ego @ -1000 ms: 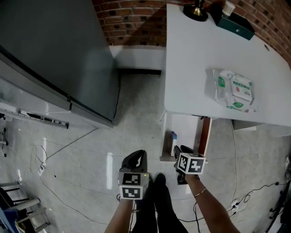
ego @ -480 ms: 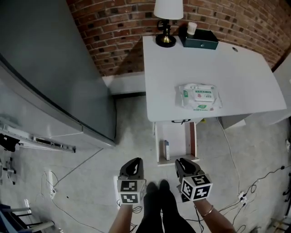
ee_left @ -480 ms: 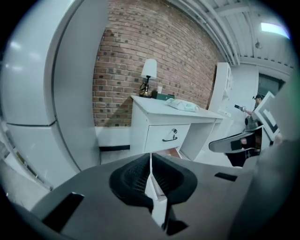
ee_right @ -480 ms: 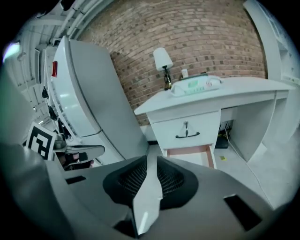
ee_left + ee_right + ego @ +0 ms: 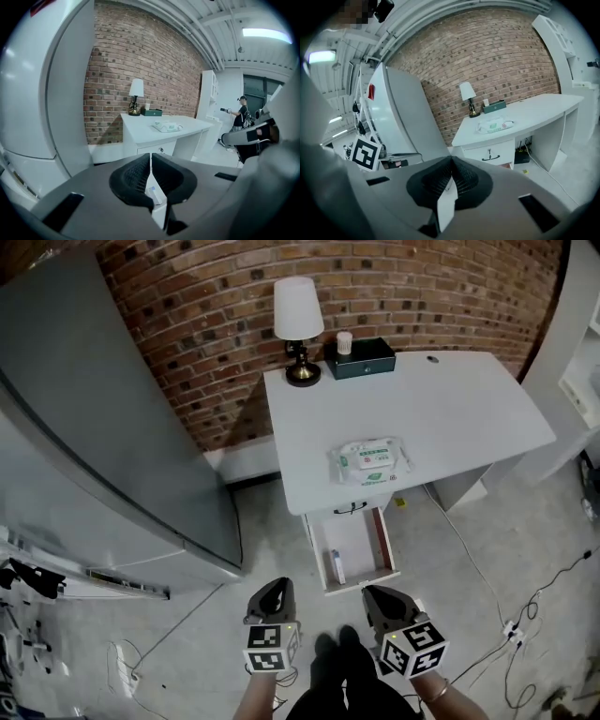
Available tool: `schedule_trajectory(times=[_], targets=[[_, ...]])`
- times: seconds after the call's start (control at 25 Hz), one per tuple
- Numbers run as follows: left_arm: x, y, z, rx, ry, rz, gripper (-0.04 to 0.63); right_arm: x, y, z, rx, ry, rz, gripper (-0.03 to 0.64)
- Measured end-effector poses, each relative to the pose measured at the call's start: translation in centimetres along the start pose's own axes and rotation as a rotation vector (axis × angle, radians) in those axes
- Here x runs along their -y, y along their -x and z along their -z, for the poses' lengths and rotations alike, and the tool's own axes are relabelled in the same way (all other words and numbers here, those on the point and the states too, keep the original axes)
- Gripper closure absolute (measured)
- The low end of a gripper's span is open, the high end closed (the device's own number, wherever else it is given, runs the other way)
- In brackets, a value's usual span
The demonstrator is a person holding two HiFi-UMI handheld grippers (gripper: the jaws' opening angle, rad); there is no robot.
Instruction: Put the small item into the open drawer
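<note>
Both tools are low at the near edge of the head view, held apart from the furniture.

Left gripper [image 5: 274, 592]: in the left gripper view I see its jaws drawn together to a thin slit, with nothing between them.

Right gripper [image 5: 382, 598]: in the right gripper view its jaws are pressed together along their length, also empty.

The white desk [image 5: 450, 409] stands against the brick wall [image 5: 187, 334]. Its drawer [image 5: 361, 542] is pulled out toward me under the desk's left end. The small item [image 5: 337, 566] lies inside that drawer, along its left side near the front, well apart from both grippers.

On the desk top, a wipes pack [image 5: 371, 459] rests near the front edge above the drawer. At the far left corner stand a lamp [image 5: 298, 329] and, just right of it, a green box [image 5: 361, 359] with a cup [image 5: 344, 342] on top.

A tall grey cabinet [image 5: 84, 456] fills the left of the scene.
</note>
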State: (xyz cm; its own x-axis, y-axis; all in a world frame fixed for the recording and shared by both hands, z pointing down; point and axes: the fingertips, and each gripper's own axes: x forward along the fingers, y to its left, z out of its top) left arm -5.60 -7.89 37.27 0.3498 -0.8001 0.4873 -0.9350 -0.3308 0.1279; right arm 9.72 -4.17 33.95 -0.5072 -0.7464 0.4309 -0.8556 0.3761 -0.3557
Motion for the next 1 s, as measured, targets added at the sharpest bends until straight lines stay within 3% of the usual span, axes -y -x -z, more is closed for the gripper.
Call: schedule_trajectory(times=[0.12,0.44,1.0], targets=[[1.3,1.6,-1.3,0.012,-0.020,0.012,0.563,-0.9,2.8,-1.7,0.053,-0.004,-0.022,0.609],[3.5,4.3,-2.8,0.040,-0.036,0.028,0.563,-0.8,7.6,-4.7,0.157,-0.002,0.027,0.611],[5.4,6.6,-4.8,0.091,-0.077,0.024,0.563,-1.3,10.3,-7.7,0.243,0.077,0.025,0.611]])
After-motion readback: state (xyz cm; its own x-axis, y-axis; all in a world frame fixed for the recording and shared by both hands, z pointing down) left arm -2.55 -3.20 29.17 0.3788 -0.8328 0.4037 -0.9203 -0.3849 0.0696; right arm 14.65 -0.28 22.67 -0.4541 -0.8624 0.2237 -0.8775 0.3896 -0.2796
